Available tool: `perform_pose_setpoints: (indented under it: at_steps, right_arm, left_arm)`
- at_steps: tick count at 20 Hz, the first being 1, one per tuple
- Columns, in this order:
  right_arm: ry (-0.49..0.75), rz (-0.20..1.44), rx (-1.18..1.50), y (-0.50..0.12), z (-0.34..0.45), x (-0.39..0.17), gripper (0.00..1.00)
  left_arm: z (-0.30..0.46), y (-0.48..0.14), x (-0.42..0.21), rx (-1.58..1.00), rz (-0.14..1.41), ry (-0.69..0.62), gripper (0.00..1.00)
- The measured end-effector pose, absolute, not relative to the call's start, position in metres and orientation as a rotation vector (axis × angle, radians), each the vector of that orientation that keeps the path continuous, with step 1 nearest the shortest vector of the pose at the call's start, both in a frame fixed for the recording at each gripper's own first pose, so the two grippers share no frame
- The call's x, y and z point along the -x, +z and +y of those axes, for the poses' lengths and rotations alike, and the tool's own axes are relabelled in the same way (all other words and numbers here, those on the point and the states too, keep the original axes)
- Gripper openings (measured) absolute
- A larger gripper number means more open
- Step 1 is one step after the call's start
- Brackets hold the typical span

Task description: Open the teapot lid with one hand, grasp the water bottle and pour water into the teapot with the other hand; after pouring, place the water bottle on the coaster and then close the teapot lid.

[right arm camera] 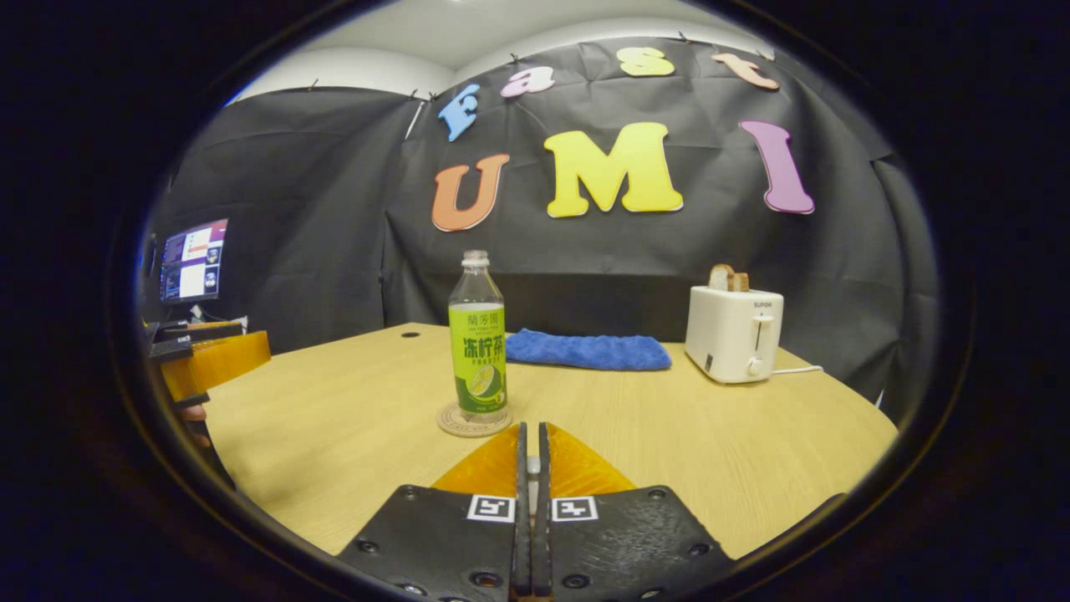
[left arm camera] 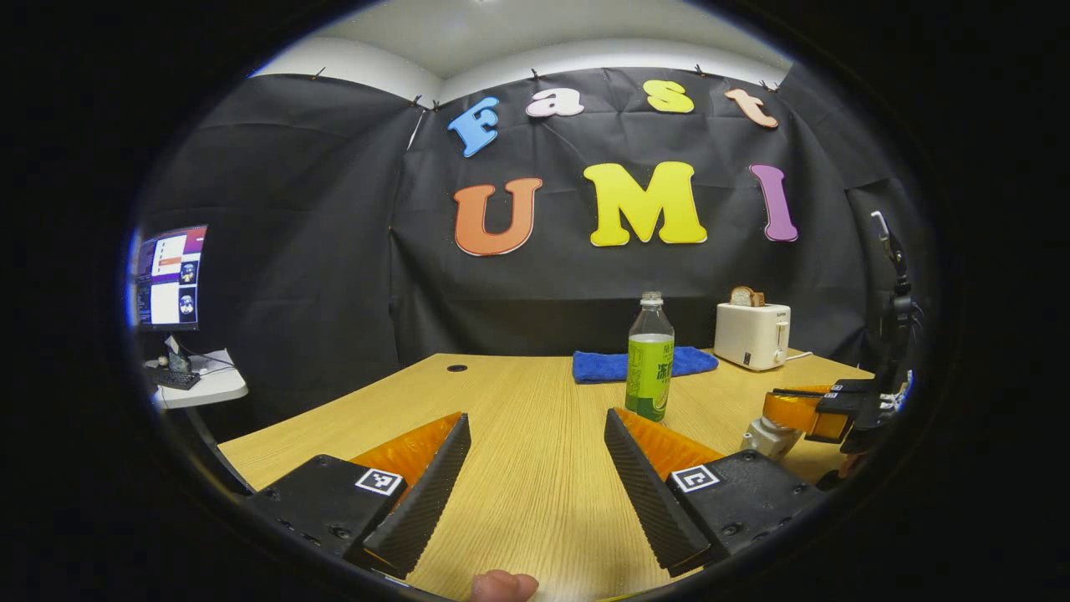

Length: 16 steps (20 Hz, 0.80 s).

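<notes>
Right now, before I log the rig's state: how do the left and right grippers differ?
The left gripper has its jaws wide apart with nothing between them, while the right gripper has its jaws closed together. The left hangs over bare table, while the right sits by a small white object. Both face the bottle.

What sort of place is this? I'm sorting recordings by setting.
Probably a staged recording booth, not a real kitchen: black cloth wall around a wooden table, a monitor at the side, and household props such as a toaster and water bottle.
</notes>
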State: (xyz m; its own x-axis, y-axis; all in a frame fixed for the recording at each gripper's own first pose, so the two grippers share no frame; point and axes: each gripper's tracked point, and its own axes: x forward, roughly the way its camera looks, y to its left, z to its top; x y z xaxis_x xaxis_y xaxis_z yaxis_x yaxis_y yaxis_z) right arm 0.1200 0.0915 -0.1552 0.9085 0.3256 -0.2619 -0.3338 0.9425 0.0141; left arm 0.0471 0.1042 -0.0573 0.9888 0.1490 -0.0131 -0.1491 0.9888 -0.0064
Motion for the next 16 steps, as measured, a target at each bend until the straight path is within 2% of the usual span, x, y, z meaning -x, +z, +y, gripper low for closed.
perform_pose_setpoints:
  at_steps: [3, 4, 6, 7, 11, 16]
  right_arm:
    - [0.333, 0.256, 0.033, -0.155, 0.09, -0.121, 0.01]
    - [0.332, 0.255, 0.033, -0.152, 0.09, -0.118, 0.09]
    - [0.334, 0.236, 0.021, -0.144, 0.09, -0.117, 0.14]
    - [0.332, 0.224, 0.017, -0.139, 0.089, -0.116, 0.24]
    - [0.244, 0.17, -0.005, -0.11, 0.058, -0.112, 0.97]
    - [0.169, 0.086, 0.016, -0.051, 0.012, -0.086, 0.98]
  left_arm:
    - [0.102, -0.058, -0.047, 0.014, 0.015, 0.146, 1.0]
    - [0.103, -0.057, -0.047, 0.016, 0.015, 0.147, 1.0]
    - [0.101, -0.056, -0.047, 0.023, 0.017, 0.146, 1.0]
    - [0.099, -0.056, -0.046, 0.025, 0.016, 0.145, 1.0]
    - [0.082, -0.043, -0.042, 0.032, 0.007, 0.125, 1.0]
    - [0.034, -0.026, -0.033, 0.056, 0.012, 0.054, 1.0]
